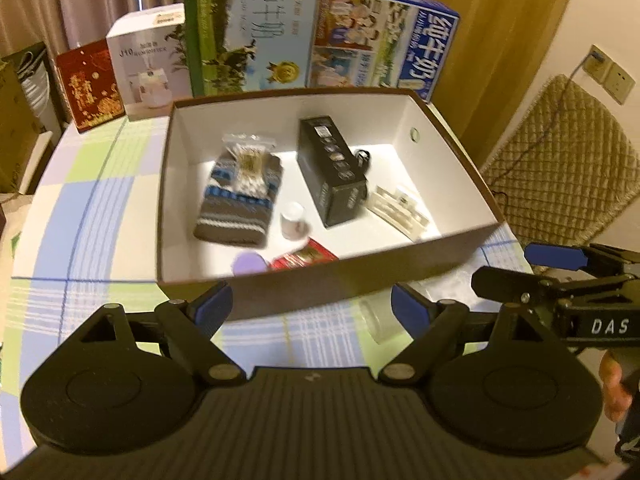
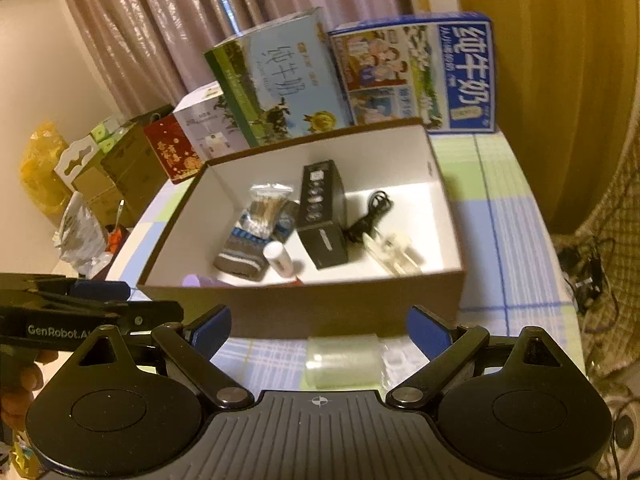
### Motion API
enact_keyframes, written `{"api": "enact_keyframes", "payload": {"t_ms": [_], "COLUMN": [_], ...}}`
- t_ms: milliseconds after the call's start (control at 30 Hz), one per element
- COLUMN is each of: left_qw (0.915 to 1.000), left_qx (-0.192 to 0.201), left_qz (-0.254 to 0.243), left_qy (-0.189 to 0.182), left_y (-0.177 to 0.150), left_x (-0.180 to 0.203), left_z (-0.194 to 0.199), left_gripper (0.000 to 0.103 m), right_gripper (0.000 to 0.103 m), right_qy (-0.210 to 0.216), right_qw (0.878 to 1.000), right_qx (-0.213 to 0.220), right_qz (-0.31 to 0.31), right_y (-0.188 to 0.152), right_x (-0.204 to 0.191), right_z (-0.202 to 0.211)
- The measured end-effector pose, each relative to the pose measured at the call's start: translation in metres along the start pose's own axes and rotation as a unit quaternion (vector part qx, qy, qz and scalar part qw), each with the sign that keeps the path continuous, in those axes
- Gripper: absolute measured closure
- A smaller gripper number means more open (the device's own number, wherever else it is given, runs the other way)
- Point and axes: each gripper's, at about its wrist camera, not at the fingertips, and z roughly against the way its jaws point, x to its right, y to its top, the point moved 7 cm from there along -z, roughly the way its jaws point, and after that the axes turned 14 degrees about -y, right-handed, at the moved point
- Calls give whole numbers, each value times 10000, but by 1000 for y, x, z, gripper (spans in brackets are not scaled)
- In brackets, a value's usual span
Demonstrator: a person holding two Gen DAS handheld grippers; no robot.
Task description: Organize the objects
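L gripper [image 1: 312,306] wide, empty | R gripper [image 2: 319,326] wide, empty | clear jar [image 2: 344,362] btwn R fingers, untouched, beside box [image 2: 320,308]

From my feed, the open box [image 2: 304,312] sat on the counter [image 2: 520,240]. Inside it, a knitted pouch [image 2: 240,258] lay left with a packet of cotton swabs [image 2: 266,210] on top; a small bottle [image 2: 278,258] lay just right of the pouch. A carton [image 2: 322,216] lay in the middle, a cable [image 2: 368,216] and a clear packet [image 2: 396,254] to its right. A clear jar [image 2: 344,362] lay on the counter before the box. Behind the box stood four cartons [image 1: 248,28] in a row.
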Motion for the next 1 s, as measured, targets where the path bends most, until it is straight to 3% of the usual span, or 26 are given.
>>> {"api": "enact_keyframes", "payload": {"t_ms": [500, 1000], "left_qw": [9994, 9988], "left_qx": [-330, -487], "left_qz": [-22, 12], "left_qy": [-144, 7], "left_y": [-51, -65], "left_x": [23, 23], "left_z": [-27, -68], "left_gripper": [19, 20], "right_gripper": [11, 11], "right_qy": [-528, -741], "right_qw": [9974, 9951], "right_qx": [-446, -654], "right_qz": [-209, 61], "right_y": [-57, -76], "right_x": [47, 59], "right_z": [3, -34]}}
